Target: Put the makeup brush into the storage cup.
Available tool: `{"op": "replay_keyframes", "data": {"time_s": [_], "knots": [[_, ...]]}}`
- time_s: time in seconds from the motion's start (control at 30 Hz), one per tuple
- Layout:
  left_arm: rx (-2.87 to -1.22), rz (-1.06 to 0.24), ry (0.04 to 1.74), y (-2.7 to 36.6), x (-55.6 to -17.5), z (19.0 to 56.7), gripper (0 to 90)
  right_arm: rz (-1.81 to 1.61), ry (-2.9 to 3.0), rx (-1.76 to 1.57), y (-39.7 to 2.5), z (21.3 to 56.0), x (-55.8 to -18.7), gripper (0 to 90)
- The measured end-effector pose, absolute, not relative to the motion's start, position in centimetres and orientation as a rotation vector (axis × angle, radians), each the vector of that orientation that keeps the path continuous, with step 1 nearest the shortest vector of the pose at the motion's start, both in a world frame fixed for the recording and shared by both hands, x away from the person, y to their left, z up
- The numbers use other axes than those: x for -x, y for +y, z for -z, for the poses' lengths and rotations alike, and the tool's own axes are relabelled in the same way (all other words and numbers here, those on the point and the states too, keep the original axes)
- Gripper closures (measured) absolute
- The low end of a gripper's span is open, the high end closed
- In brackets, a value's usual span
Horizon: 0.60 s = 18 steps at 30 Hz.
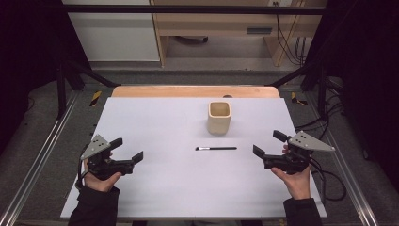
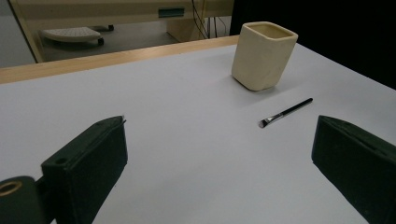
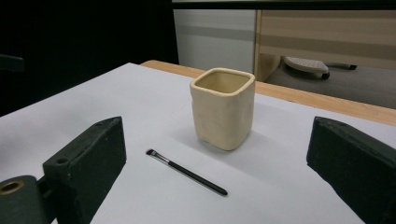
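Left gripper: held in the person's left hand near the table's left edge, jaws spread wide, nothing between them. It points across the white table surface toward the middle. In the left gripper view the two black jaws stand well apart with bare white surface between.

Right gripper: held in the right hand near the right edge, jaws likewise wide and empty. Cable trails off the table's right side.

Between the two grippers, well apart from both: a thin black makeup brush lying flat, bristle tip toward the person's left, handle toward the right. In the left gripper view the brush lies ahead and to the right; in the right gripper view it lies just ahead, between the jaws' lines.

Just behind the brush, not touching it: a cream square cup, upright, open mouth up, inside hidden. Nothing stands between either gripper and the brush.

Farther out: wooden table edge along the far side, pale furniture beyond, black frame bars, loose cables on the floor.
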<state>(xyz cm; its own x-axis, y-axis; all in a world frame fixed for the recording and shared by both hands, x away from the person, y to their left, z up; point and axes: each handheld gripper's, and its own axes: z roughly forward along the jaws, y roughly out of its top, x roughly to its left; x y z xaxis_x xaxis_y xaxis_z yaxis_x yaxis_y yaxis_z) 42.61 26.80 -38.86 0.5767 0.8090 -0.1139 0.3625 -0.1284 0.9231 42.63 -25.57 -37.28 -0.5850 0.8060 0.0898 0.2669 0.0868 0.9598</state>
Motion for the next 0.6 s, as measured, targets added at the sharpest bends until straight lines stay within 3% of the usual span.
{"op": "replay_keyframes", "data": {"time_s": [0.6], "knots": [[-1.750,-0.509,1.004,27.0,-42.9,40.1,3.6,-1.432,1.956,-1.067,-24.6,37.6,-43.2,4.6]]}}
